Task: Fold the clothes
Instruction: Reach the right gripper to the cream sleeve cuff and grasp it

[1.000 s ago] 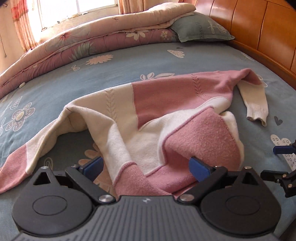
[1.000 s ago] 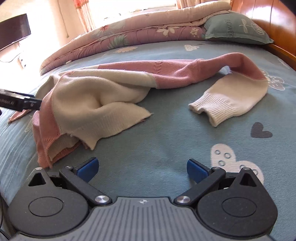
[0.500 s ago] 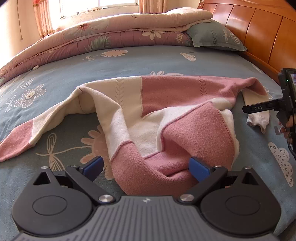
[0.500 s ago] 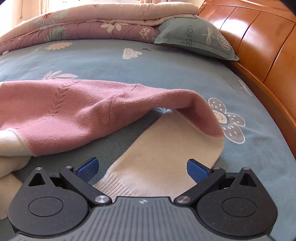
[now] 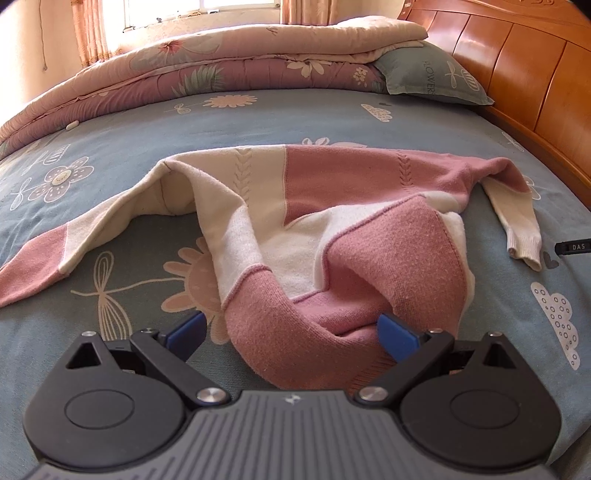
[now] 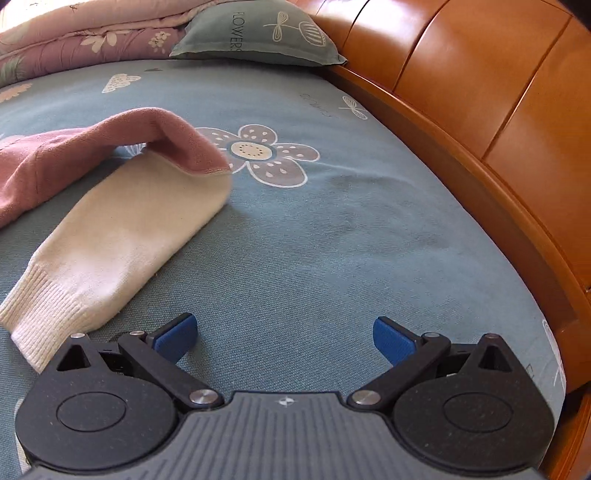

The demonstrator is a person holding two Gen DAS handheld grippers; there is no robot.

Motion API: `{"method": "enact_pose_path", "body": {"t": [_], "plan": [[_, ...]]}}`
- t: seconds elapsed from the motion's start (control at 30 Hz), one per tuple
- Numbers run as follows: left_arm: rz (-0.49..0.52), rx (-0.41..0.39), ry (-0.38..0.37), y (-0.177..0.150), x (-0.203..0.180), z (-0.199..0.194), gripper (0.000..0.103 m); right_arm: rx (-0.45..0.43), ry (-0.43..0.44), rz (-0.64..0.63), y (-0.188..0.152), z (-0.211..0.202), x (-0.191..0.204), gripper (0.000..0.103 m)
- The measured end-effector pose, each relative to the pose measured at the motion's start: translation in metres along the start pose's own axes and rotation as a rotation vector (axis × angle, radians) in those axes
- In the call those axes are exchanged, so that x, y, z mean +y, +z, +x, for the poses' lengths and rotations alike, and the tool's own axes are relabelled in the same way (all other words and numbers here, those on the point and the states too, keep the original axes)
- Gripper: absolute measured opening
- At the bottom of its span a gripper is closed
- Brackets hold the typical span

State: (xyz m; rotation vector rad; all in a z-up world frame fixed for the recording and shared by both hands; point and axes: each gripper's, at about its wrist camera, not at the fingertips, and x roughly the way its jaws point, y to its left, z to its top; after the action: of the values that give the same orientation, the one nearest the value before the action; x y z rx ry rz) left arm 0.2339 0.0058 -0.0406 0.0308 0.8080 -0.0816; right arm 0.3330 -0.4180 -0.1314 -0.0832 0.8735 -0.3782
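The pink-and-cream sweater (image 5: 332, 229) sits crumpled mid-frame on the blue bedsheet (image 5: 258, 118), hem bunched right at the left gripper (image 5: 291, 330), whose jaws are spread wide and grabbing nothing. The right gripper (image 6: 284, 334), also spread, has swung off the cream sleeve (image 6: 122, 229); a moment ago the cuff sat between its fingers, now it's lower left, bare sheet ahead. So I'd say flattening hasn't really started yet.

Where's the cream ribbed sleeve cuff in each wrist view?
Left wrist: cream ribbed sleeve cuff at far right, mid-height, on the blue sheet.
Right wrist: cuff at lower left, beside the left finger of the right claw.
Shared landmark: green FLOWERS pillow.
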Motion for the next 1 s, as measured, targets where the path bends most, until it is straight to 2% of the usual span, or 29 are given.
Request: {"method": "enact_pose_path", "body": {"t": [0.13,0.27,0.37,0.5,0.57,0.67,0.77,0.93,1.0], "plan": [[0.010,-0.012,0.007,0.003,-0.004,-0.004,0.099,-0.047,0.098,-0.024,0.011,-0.016,0.021,0.103],[0.012,-0.013,0.009,0.004,-0.005,-0.006,0.099,-0.087,0.185,-0.062,0.038,-0.019,0.068,0.103],[0.011,-0.013,0.016,0.003,-0.005,-0.006,0.099,-0.083,0.195,-0.099,0.055,-0.008,0.107,0.103],[0.021,-0.017,0.026,0.003,-0.004,-0.006,0.099,-0.069,0.094,-0.210,0.061,0.016,0.143,0.103],[0.023,-0.019,0.029,0.002,-0.003,-0.005,0.099,-0.104,0.044,-0.258,0.059,0.016,0.144,0.103],[0.018,-0.022,0.031,0.001,0.000,-0.003,0.099,-0.081,-0.088,-0.309,0.058,0.014,0.131,0.103],[0.010,-0.024,0.022,0.000,0.002,0.001,0.099,-0.095,-0.175,-0.321,0.055,0.013,0.120,0.103],[0.016,-0.008,0.009,-0.001,-0.001,0.004,0.099,-0.127,-0.301,-0.373,0.069,0.038,0.143,0.103],[0.013,-0.007,0.013,-0.001,0.000,0.004,0.099,-0.120,-0.317,-0.385,0.081,0.045,0.153,0.103]]}}
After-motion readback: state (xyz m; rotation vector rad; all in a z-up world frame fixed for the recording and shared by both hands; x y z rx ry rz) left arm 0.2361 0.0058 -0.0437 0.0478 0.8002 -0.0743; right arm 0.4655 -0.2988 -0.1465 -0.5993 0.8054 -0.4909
